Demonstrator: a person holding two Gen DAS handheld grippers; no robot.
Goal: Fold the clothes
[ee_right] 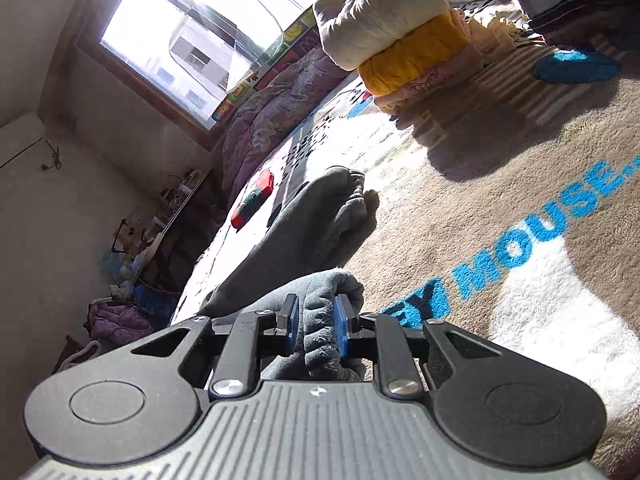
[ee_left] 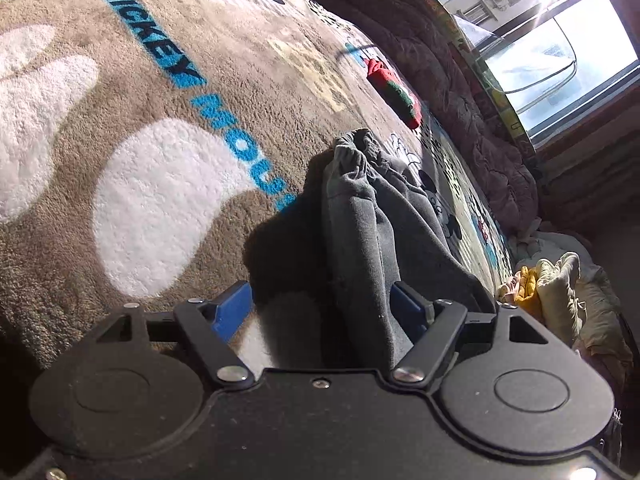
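A dark grey garment (ee_left: 368, 216) lies bunched on the brown Mickey Mouse blanket (ee_left: 120, 160). In the left wrist view my left gripper (ee_left: 320, 312) is open, its blue pads wide apart, with the grey cloth lying between them against the right pad. In the right wrist view my right gripper (ee_right: 316, 324) is shut on a gathered elastic edge of the grey garment (ee_right: 304, 232), which stretches away from it across the blanket (ee_right: 500, 208).
A stack of folded clothes (ee_right: 400, 36), cream over yellow, sits on the blanket; it also shows in the left wrist view (ee_left: 556, 284). A red and green item (ee_left: 396, 92) lies beyond the garment. A purple quilt (ee_left: 472, 120) runs along the window (ee_left: 540, 40).
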